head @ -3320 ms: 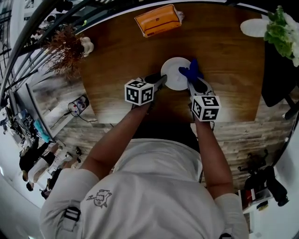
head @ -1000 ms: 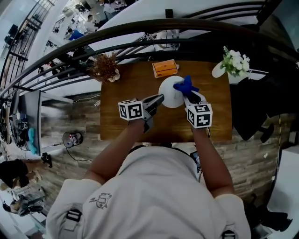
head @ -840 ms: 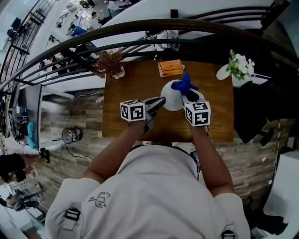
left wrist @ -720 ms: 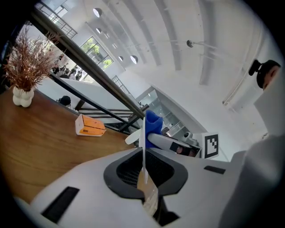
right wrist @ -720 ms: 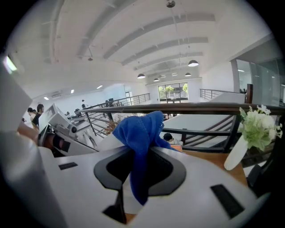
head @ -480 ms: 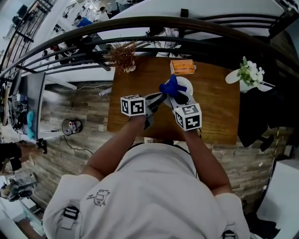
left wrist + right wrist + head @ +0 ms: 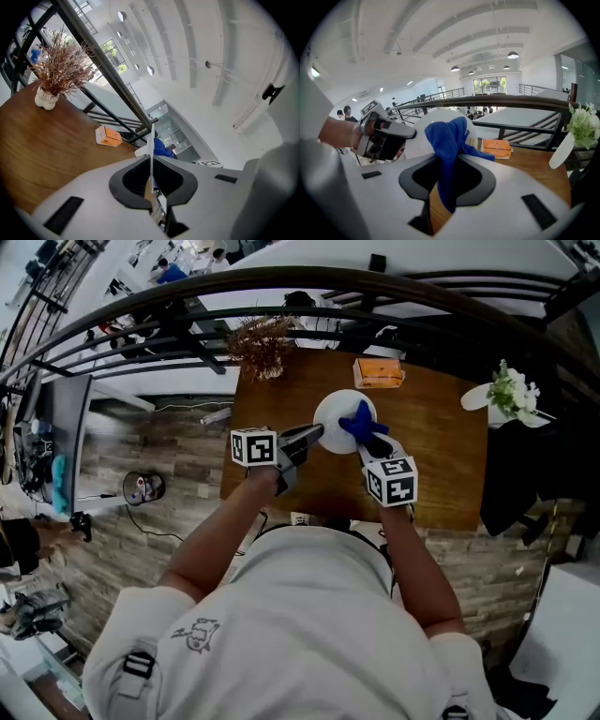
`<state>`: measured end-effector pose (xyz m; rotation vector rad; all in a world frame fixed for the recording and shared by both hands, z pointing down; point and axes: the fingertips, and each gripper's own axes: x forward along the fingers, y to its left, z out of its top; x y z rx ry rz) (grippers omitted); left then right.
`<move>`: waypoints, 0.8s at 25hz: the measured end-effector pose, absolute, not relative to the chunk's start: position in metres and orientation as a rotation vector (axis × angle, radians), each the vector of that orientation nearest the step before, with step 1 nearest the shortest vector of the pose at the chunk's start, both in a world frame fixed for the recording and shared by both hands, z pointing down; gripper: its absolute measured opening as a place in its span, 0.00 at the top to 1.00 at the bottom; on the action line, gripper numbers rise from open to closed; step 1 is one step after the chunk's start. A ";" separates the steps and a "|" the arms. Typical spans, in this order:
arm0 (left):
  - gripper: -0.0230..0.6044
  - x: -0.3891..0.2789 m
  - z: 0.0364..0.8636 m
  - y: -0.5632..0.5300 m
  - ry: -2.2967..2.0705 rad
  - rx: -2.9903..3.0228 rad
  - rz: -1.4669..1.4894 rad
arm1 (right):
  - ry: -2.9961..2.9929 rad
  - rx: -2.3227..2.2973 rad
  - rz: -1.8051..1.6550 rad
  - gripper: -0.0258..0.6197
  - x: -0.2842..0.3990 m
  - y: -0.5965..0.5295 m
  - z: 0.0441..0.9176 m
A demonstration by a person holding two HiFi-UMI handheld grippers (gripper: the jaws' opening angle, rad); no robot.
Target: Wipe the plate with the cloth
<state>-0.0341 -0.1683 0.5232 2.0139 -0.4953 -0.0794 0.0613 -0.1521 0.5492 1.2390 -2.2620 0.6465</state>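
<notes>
A person in a white shirt stands at a wooden worktop (image 7: pixel 441 470) beside a dark railing, a hand-held gripper in each hand, both reaching toward the middle of the worktop. The left gripper (image 7: pixel 317 433) is clamped on the rim of a white plate (image 7: pixel 336 414); seen along its jaws, the plate runs edge-on between them as a thin white line, gripped at its near edge. The plate appears raised off the wood rather than lying on it. The right gripper (image 7: pixel 368 438) is clenched on a bunched blue cloth (image 7: pixel 357 422), which sticks up from between its jaws and sits over the plate's face on the side nearer that gripper; whether it presses on the plate cannot be made out. Behind the plate, near the far edge of the worktop, lies an orange box (image 7: pixel 379 373). A pale vase of dried brown sprigs (image 7: pixel 260 341) stands at the far left corner, and a white vase of white flowers (image 7: pixel 511 396) stands off to the right edge, well apart from the plate.
</notes>
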 end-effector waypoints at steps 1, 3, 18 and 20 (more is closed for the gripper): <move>0.93 -0.033 0.524 -0.164 -0.481 2.011 -0.074 | -2.252 1.259 0.642 0.83 0.066 -0.157 0.548; 0.93 -0.030 0.526 -0.157 -0.457 2.019 -0.058 | -2.237 1.294 0.631 0.83 0.073 -0.166 0.543; 0.93 -0.023 0.518 -0.168 -0.479 2.027 -0.109 | -2.336 1.125 0.611 0.83 0.007 -0.134 0.535; 0.93 -0.029 0.514 -0.176 -0.497 2.025 -0.129 | -2.322 1.108 0.619 0.83 0.011 -0.125 0.542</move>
